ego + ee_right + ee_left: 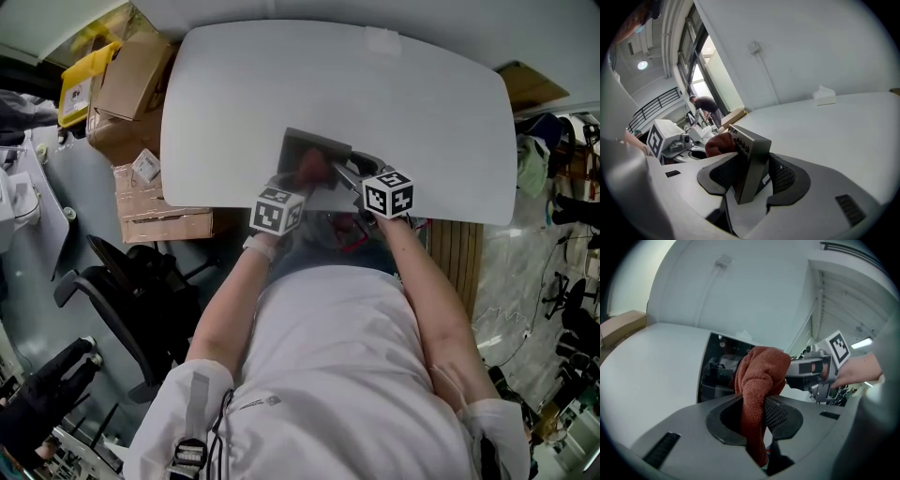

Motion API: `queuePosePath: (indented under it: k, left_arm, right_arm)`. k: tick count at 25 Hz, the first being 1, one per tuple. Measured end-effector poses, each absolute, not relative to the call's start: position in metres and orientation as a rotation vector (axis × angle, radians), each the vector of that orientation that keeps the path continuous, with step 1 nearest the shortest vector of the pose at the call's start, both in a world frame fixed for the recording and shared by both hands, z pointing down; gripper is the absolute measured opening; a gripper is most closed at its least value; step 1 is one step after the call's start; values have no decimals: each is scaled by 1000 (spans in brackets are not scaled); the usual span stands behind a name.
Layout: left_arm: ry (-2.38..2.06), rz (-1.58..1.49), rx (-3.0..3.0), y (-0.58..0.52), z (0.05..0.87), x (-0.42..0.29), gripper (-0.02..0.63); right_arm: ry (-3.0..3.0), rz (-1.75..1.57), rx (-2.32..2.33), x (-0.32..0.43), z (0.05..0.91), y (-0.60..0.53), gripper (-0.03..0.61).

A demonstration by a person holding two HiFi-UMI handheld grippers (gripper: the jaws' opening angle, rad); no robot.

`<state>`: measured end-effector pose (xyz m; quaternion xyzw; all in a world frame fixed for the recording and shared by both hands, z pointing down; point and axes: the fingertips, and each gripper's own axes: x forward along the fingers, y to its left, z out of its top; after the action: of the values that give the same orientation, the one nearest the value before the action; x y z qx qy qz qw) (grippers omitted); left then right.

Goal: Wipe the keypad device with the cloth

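Right gripper view showed fingers of the right gripper (753, 177) pinching the keypad device (749, 152) near the table's (843, 126) front edge, so the left gripper (757, 420), fingers clamped on the cloth (761, 376), probably needed light, even strokes.

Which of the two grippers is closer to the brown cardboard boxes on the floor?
Left. The left gripper works on the side toward the brown cardboard boxes; the right gripper lies beyond it, farther away.

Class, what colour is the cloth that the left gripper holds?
The cloth is rusty red-brown, seen best in the left gripper view.
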<state>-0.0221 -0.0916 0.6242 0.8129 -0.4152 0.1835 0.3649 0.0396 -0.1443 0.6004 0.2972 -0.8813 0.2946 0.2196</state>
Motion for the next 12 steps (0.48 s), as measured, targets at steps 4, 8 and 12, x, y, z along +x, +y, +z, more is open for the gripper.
queuePosePath:
  k: [4,8,12]
  left_arm:
    - [-1053,521,2086,-82,637,-20,86]
    - [-1032,608,2060,-72,643,-19,86]
    - [-1026,577,2080,-72,635,-13,86]
  right_arm:
    - [-2441,837,831,40,601,-145,212]
    - [-2446,852,827,40,601,-145,213]
    - [-2508,932,838,47,591,-148,213]
